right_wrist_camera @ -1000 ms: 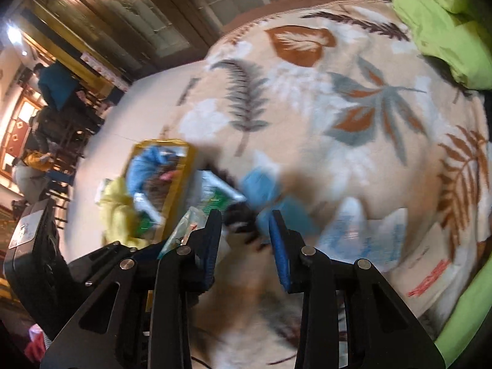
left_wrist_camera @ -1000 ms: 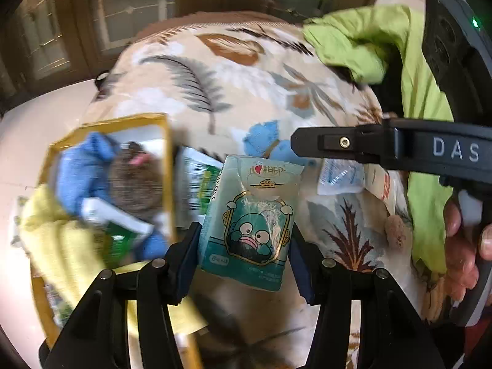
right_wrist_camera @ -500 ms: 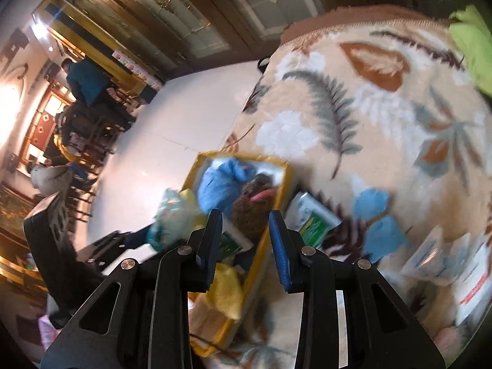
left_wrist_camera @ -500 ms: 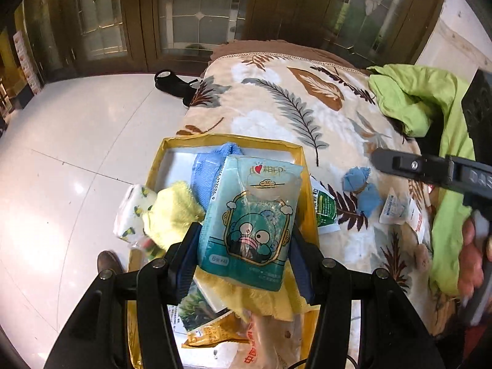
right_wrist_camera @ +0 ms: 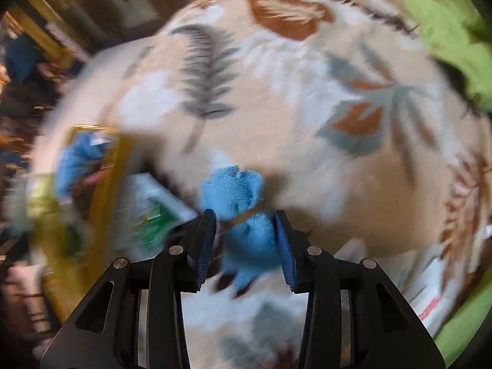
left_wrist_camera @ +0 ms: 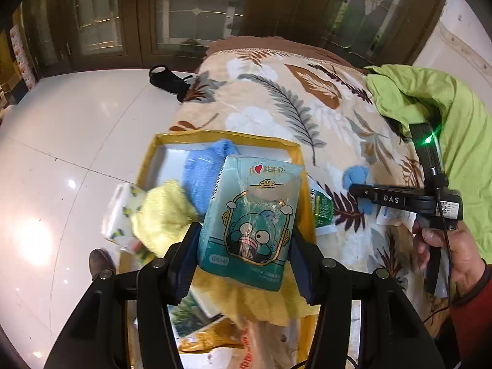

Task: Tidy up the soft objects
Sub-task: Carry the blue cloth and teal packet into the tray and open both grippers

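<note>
- Left wrist view, far left: pale tiled floor (left_wrist_camera: 61, 141), with a dark shoe toe (left_wrist_camera: 100, 261) at lower left.
- Left of centre: a yellow box (left_wrist_camera: 147, 166) at the edge of the bed (left_wrist_camera: 276, 92), which has a leaf-print cover. In the box lie a white patterned pack (left_wrist_camera: 118, 212) hanging over its left rim, a yellow cloth (left_wrist_camera: 166, 215) and a blue towel (left_wrist_camera: 203, 169).
- Centre: the left tongs (left_wrist_camera: 244, 255) pinch a teal tissue pack (left_wrist_camera: 250, 224) with a cartoon face, pads pressed on both its sides. The pack is held up over the box.
- Right of centre: a green-and-white pack (left_wrist_camera: 321, 209) just beside the box's right rim, on the bed.
- Further right: a blue cloth (left_wrist_camera: 356, 175) on the bed, partly behind the right tongs' black body, which a hand (left_wrist_camera: 446, 249) grips at the frame's right edge.
- Upper right: a lime-green garment (left_wrist_camera: 430, 98) bunched on the bed.
- Right wrist view, blurred: box (right_wrist_camera: 104, 184) at left, green pack (right_wrist_camera: 156, 212) beside it.
- Centre bottom: the right tongs (right_wrist_camera: 246, 240) are closing with the blue cloth (right_wrist_camera: 243, 212) between the pads; the right pad looks to be against it, a narrow gap shows at the left pad.
- Upper right: the green garment (right_wrist_camera: 452, 33).
</note>
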`<state>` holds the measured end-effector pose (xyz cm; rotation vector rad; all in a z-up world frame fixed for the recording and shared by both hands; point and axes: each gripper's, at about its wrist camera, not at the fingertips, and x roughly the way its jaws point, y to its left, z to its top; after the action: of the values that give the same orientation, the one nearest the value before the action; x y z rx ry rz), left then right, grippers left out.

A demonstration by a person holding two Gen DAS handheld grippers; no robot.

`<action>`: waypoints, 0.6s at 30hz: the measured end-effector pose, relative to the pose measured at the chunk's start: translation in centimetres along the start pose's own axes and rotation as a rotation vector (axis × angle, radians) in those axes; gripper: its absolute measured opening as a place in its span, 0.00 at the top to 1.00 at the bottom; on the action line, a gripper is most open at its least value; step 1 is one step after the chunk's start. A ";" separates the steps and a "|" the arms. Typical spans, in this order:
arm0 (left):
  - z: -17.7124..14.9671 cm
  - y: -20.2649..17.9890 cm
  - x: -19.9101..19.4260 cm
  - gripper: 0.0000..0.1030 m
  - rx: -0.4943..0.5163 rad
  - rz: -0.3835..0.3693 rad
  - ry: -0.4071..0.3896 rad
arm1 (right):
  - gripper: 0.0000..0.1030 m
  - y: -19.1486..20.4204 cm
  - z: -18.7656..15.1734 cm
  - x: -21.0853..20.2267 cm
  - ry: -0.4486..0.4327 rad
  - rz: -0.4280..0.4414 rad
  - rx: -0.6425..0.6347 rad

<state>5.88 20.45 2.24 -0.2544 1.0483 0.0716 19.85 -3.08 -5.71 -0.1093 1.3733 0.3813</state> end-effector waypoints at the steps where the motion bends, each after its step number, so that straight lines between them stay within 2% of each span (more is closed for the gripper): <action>1: 0.1 0.5 -0.2 0.47 -0.005 0.010 -0.005 | 0.73 -0.5 0.1 0.4 0.014 0.025 0.034; 6: 0.5 2.2 0.0 0.47 -0.045 0.035 -0.003 | 0.74 1.0 0.5 -2.6 -0.038 0.200 0.062; 10: 0.9 2.8 1.0 0.47 -0.048 0.077 0.017 | 0.74 5.3 1.8 -4.6 -0.049 0.380 0.054; 13: 1.2 3.5 1.4 0.47 -0.060 0.099 0.028 | 0.74 9.4 2.2 -4.0 -0.003 0.503 0.071; 18: 1.2 4.6 2.0 0.47 -0.080 0.094 0.045 | 0.74 13.4 2.3 -2.3 0.030 0.473 0.044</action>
<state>7.10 25.10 0.27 -0.2802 1.1030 0.1935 17.22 9.66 -1.08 0.2524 1.4314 0.7449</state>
